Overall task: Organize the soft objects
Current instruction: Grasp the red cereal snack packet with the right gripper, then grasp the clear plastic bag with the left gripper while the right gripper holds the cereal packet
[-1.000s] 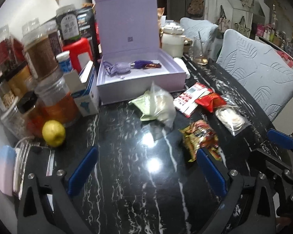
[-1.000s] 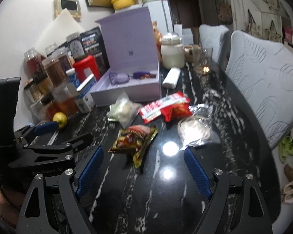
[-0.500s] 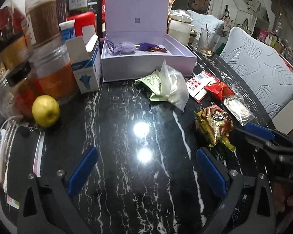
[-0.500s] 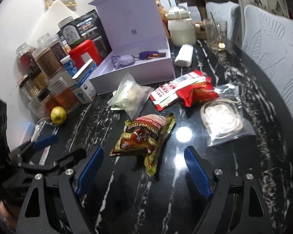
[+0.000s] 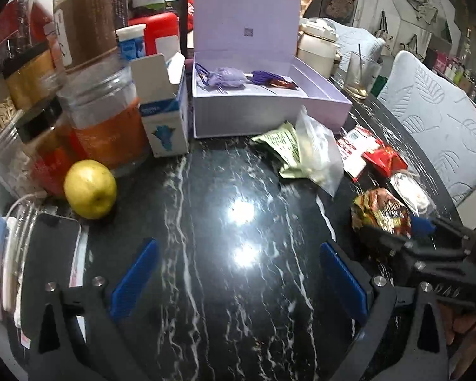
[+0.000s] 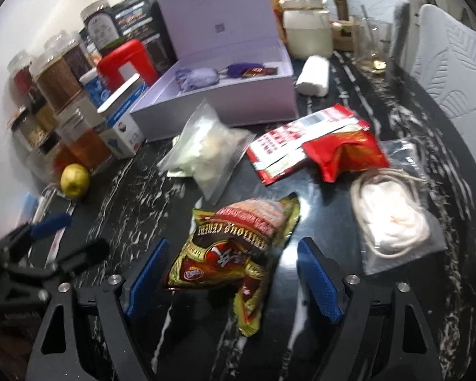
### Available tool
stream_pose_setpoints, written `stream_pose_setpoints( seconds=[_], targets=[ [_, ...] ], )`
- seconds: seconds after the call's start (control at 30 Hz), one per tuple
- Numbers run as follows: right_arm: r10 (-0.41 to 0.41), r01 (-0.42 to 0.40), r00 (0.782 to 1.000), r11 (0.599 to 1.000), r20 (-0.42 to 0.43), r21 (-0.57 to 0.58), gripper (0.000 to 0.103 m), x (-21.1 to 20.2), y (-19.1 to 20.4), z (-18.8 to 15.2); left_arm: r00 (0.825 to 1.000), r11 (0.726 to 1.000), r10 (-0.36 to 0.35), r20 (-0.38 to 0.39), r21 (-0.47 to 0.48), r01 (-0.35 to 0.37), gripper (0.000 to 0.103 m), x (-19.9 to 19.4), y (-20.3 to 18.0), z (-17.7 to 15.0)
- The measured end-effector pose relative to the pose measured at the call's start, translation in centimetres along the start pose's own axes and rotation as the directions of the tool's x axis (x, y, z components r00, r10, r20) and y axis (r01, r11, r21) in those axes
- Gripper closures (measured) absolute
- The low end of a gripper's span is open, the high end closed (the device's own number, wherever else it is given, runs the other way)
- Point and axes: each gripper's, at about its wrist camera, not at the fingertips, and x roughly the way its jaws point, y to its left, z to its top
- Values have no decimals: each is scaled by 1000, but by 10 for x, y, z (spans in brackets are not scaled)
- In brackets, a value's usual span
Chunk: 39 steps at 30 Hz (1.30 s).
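Right hand-held gripper (image 6: 230, 276): mine, jaws just closing in but not yet clenched; pads astride the snack packet (image 6: 234, 247), not pressing.
Snack packet: flat on the black marble surface (image 6: 333, 190), at my 12 o'clock.
Left hand-held gripper (image 5: 238, 281): released, over bare surface.
Lilac box (image 6: 225, 95): open, 12 o'clock, well beyond.
Clear bag (image 6: 206, 149): 11 o'clock, just before the box.

My left camera looks steeply down, close over the black marble table (image 5: 225, 285), facing the open lilac box (image 5: 269, 117). My right camera, beside it, faces likewise; both views share the crinkled yellow-brown snack packet (image 6: 238, 247).
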Motion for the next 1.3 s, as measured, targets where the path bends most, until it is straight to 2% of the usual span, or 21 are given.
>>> stream_pose_setpoints(
  seconds=[0.03, 0.1, 0.2, 0.47, 0.73, 0.8, 0.87, 1.07, 1.2, 1.27, 1.3],
  targets=[
    [5, -5, 1000, 1000, -12, -7, 28, 3, 1, 0, 1000, 1000, 3, 4, -2, -3, 0, 0, 0, 2],
    [9, -9, 1000, 1000, -12, -8, 43, 5, 2, 0, 1000, 1000, -3, 14, -5, 3, 0, 1, 0, 6],
    [9, -9, 1000, 999, 5, -42, 52, 1, 3, 1, 1000, 1000, -15, 24, 9, 15, 0, 5, -8, 12],
    [-21, 21, 1000, 999, 5, -24, 54, -11, -23, -2, 998, 994, -57, 22, 90, 55, 0, 20, -42, 31],
    [25, -25, 1000, 1000, 2, 15, 54, -15, -49, 2, 993, 981, -119, 27, 157, 113, 1, 39, -70, 52],
    [17, -17, 1000, 1000, 1, 10, 54, -16, -53, 4, 992, 980, -121, 26, 163, 115, 5, 47, -74, 57],
    [19, -19, 1000, 1000, 1, 9, 54, -16, -57, 6, 992, 980, -124, 27, 162, 118, 14, 52, -76, 62],
    [44, -44, 999, 999, -2, 29, 53, -15, -65, 10, 987, 979, -162, -16, 126, 162, 25, 74, -76, 71],
    [52, -52, 999, 998, -3, 32, 53, -13, -67, 12, 983, 975, -182, -35, 123, 185, 27, 81, -81, 71],
    [50, -50, 999, 998, -3, 26, 53, -13, -67, 12, 984, 974, -172, -39, 139, 176, 40, 84, -85, 71],
    [50, -50, 999, 998, -4, 27, 53, -13, -67, 13, 986, 975, -162, -38, 148, 166, 42, 84, -87, 71]
  ],
)
